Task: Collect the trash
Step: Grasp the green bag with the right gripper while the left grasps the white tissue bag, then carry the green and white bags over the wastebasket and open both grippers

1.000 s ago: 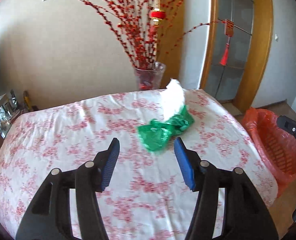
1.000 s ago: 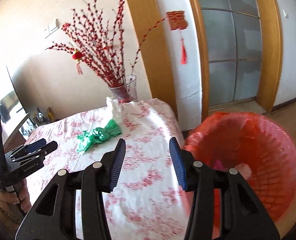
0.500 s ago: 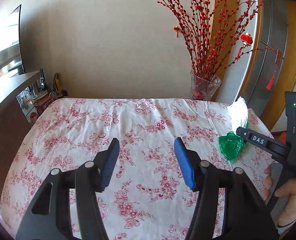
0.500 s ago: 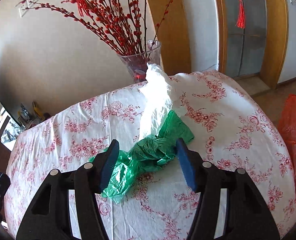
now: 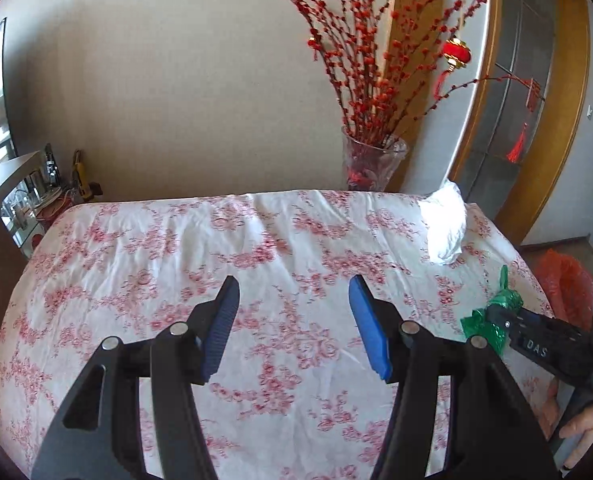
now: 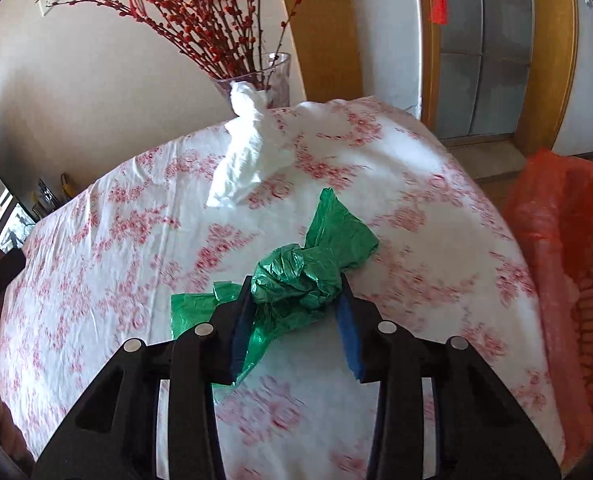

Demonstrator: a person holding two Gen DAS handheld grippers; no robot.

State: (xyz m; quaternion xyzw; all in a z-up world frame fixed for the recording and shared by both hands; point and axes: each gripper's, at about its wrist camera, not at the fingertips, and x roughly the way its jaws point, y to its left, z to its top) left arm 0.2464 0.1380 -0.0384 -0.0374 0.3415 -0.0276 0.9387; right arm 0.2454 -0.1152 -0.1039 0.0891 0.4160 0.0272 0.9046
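Green bag (image 6: 300,276): a crumpled piece of thin, shiny green plastic film, knotted or bunched at its middle into a wrinkled lump. One flat, fan-shaped tail sticks up and away toward the far right; a second, flatter tail trails down to the near left under the left finger.
Green bag, place: near the right edge of the table (image 6: 128,240), between the fingers of the right gripper (image 6: 296,300). In the left wrist view the same bag (image 5: 492,316) shows at the tip of that gripper (image 5: 500,318).
Right gripper: its blue-padded fingers (image 6: 350,336) are drawn narrow around the bunched middle of the bag, both pads against the plastic.
Left gripper (image 5: 294,322): fingers (image 5: 222,328) spread wide, with nothing between them, over the middle of the table.
White tissue (image 6: 252,148): a crumpled white wad with a twisted peak, on the table beyond the green bag, apart from it and just in front of the vase (image 6: 266,80).
Table cover: white cloth with a pink-red flower print, lightly creased.
Vase: clear glass, at the far edge of the table, holding red berry branches (image 6: 200,12).
Bin (image 6: 568,280): red mesh basket lined with orange-red plastic, beside the right edge of the table, lower than its top.
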